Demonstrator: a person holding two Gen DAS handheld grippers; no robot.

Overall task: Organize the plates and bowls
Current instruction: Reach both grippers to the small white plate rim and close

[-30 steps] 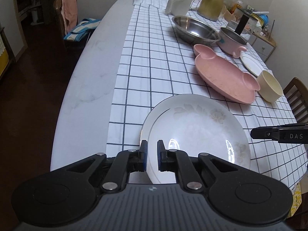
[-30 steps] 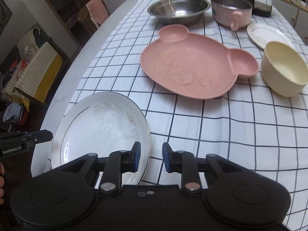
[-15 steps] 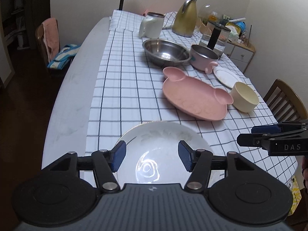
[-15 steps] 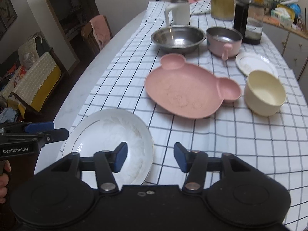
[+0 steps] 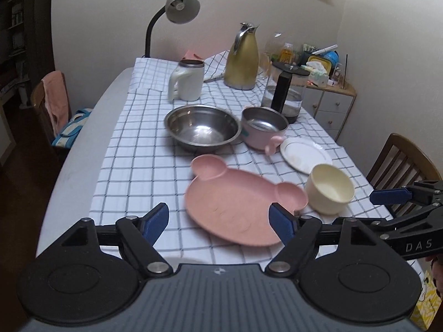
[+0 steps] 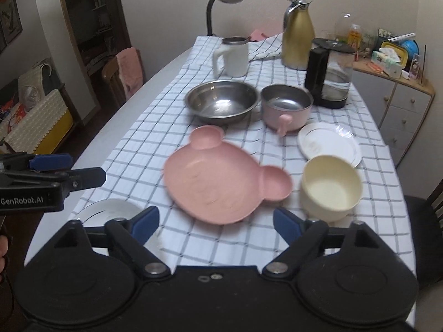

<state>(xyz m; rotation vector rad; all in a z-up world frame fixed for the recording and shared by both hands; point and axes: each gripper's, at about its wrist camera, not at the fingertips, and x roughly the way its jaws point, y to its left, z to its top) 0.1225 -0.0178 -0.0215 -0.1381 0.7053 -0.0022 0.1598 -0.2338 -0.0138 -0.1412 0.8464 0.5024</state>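
Lay dead ahead of both tongs, mid-surface: flat pink bear-shaped plastic plate (image 6: 221, 182), long axis slanting toward the far-left corner, ears facing away. Left tongs (image 5: 218, 222) and right tongs (image 6: 216, 224) both empty, jaws opening wide. Seemingly nearer the right. White china plate (image 6: 108, 209) at the near-left edge half hidden.

Pink bear plate (image 6: 218, 182) flat on cloth, cream bowl (image 6: 331, 186) upright beside it

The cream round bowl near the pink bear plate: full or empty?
Empty: the cream round bowl stands upright, and its bare inside shows down to the bottom.
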